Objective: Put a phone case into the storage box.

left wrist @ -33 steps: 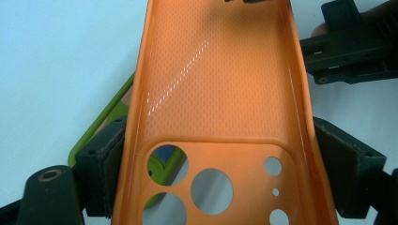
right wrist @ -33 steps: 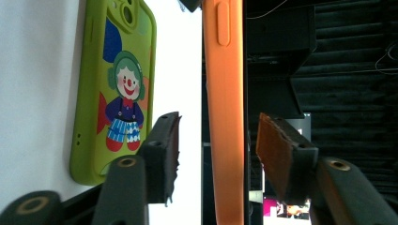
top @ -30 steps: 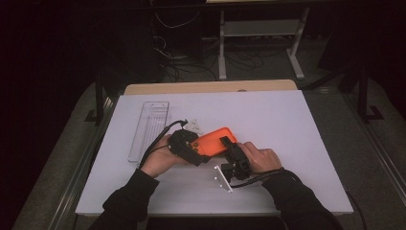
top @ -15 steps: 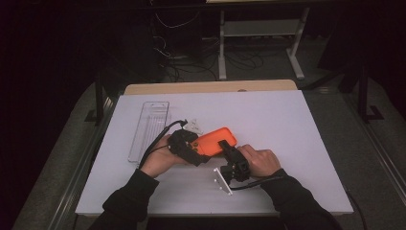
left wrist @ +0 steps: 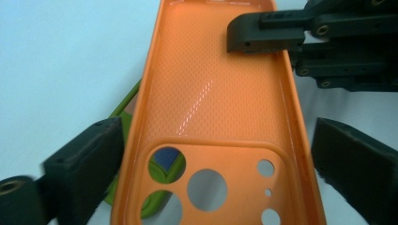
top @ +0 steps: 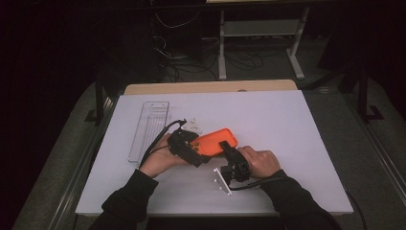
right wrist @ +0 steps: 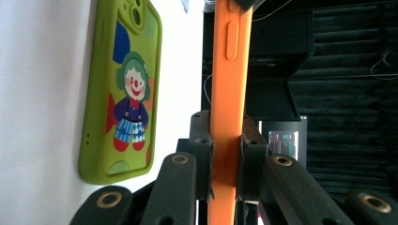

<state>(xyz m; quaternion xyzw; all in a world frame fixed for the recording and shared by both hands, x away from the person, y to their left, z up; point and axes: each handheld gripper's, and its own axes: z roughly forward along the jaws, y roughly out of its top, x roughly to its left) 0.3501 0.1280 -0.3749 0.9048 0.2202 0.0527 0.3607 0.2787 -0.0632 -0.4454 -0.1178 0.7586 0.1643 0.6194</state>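
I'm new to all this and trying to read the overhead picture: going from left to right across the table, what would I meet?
Clear plastic tray → left gripper → orange phone case → right gripper → the person's right hand.

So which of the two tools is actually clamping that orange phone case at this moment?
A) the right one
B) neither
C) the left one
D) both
A: in the right gripper view the right gripper has its jaws pressed on both faces of the orange phone case; in the left gripper view the left gripper has just been opening, its jaws standing apart on either side of the case.
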